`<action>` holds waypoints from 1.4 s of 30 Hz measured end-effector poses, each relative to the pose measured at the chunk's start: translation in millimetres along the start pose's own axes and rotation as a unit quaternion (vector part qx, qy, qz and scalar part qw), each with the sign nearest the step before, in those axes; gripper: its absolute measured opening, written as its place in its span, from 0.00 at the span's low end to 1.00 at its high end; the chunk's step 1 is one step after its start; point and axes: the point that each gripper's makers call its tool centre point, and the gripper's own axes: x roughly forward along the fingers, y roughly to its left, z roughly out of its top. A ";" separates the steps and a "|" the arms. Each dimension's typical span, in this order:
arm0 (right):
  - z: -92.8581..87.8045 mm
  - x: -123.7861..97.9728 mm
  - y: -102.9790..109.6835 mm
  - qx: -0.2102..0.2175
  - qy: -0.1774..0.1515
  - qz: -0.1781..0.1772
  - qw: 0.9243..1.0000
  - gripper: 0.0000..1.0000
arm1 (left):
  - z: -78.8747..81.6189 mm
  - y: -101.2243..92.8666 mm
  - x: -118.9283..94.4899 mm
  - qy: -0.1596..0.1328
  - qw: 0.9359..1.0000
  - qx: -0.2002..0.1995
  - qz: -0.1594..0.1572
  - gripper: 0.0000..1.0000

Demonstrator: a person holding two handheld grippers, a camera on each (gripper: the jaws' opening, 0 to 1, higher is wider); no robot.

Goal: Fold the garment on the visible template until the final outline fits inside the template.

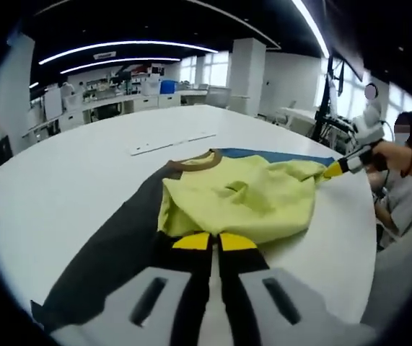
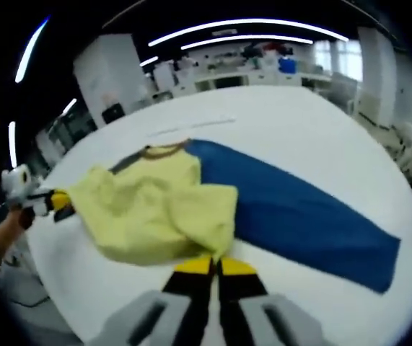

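A yellow garment [image 1: 238,202] with a brown collar [image 1: 195,162] lies bunched on the white table [image 1: 68,187]. A dark grey part [image 1: 112,252] spreads flat from it towards me and a blue part [image 1: 278,155] lies behind it. My left gripper [image 1: 213,241] is shut on the near yellow hem. My right gripper [image 1: 333,171] comes in from the right, pinching the garment's far corner. In the right gripper view the garment [image 2: 151,209] lies beside the long blue part [image 2: 307,216]. There my right gripper [image 2: 214,266] is shut on the yellow edge, and the left gripper [image 2: 60,200] holds the opposite corner.
Thin white strips [image 1: 171,144] lie on the table beyond the collar. A person's hand [image 1: 397,155] holds the right gripper at the table's right edge, and a seated person [image 1: 408,180] is behind it. Desks and shelves [image 1: 119,94] stand far back.
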 end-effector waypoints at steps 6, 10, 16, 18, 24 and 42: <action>-0.5 -15.1 6.6 -0.017 0.010 0.019 1.000 0.00 | -9.0 1.9 -17.2 0.019 1.000 -0.002 0.019 0.00; -3.7 -23.9 7.6 -0.031 0.018 0.024 0.999 0.00 | -12.0 -5.4 -31.0 0.022 1.000 -0.006 0.019 0.00; -11.5 -36.8 9.7 -0.039 0.028 0.036 0.998 0.00 | -22.0 -13.8 -44.4 0.032 0.999 -0.005 0.020 0.00; -16.1 -42.2 12.4 -0.040 0.031 0.040 0.998 0.00 | -26.9 -13.9 -54.1 0.046 0.998 -0.002 0.041 0.00; -30.3 -51.4 17.2 -0.042 0.044 0.050 0.997 0.00 | -31.5 -22.1 -67.1 0.043 0.998 -0.034 0.040 0.00; -65.3 -75.3 22.4 -0.031 0.081 0.063 0.994 0.00 | -70.5 -32.2 -101.5 0.081 0.993 -0.074 0.045 0.00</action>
